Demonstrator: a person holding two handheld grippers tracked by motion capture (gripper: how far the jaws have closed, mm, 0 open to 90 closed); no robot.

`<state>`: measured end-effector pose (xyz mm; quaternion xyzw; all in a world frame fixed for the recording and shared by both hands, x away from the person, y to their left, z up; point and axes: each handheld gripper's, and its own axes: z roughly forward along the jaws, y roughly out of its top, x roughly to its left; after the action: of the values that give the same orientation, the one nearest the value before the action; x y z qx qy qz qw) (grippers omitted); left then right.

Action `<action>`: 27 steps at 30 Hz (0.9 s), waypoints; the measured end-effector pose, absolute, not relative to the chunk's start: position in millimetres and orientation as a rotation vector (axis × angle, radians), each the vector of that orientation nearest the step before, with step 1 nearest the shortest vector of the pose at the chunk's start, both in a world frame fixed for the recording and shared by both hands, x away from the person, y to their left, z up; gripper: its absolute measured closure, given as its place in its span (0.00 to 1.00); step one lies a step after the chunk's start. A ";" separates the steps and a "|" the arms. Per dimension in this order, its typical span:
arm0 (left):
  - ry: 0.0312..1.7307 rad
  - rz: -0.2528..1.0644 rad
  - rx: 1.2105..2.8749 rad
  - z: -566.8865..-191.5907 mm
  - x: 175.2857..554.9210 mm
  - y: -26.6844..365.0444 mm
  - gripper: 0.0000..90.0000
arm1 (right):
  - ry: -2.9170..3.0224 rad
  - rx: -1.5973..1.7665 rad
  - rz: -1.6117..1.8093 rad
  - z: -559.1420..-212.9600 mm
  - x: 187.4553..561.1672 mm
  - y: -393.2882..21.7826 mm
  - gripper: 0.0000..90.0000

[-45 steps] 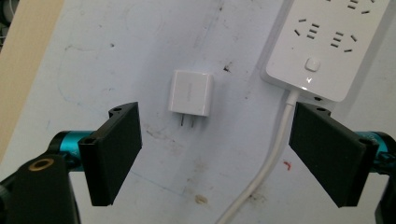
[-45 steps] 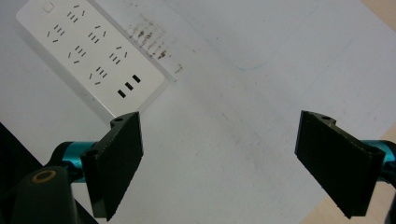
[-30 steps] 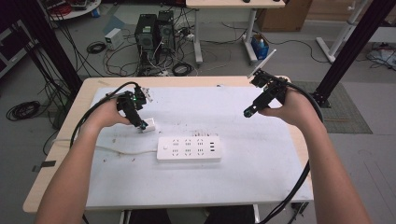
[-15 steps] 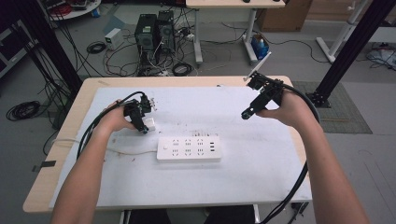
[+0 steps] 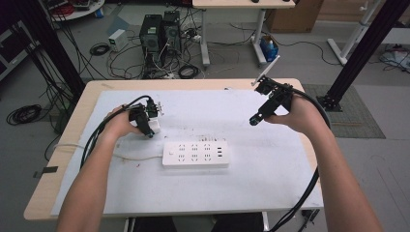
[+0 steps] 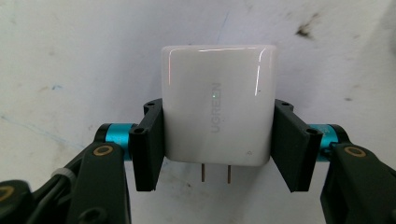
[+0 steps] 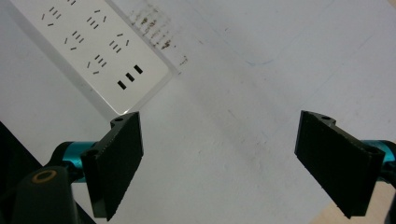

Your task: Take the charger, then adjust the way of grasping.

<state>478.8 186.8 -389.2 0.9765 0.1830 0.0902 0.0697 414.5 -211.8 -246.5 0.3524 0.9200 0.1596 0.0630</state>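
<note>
White charger [image 6: 217,105] sits clamped between the left tool's [image 6: 217,144] pads.

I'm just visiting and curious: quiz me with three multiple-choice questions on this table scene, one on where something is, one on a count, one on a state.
1. Where does the power strip lie on the table?
A. between the two hands, nearer the person
B. at the far right corner
C. on the floor

2. How many metal prongs show under the white charger?
A. none
B. two
C. four

3. What is the left gripper doing?
A. hanging open over bare table
B. closed on the white charger
C. holding the power strip

Answers: 1 A, the high view shows it in the middle, in front of both hands. 2 B, two prongs stick out below its body. 3 B, its fingers have just closed and press on both sides of the charger.
</note>
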 end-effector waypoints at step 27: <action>0.328 0.271 2.684 -286.6 415.3 165.7 0.47 | 2.756 1.483 0.672 -238.6 418.6 -202.7 0.19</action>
<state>415.3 165.7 -286.6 0.9655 0.1181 0.0975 0.2105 418.6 -202.7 -238.6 0.4632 0.8606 0.2097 -0.0299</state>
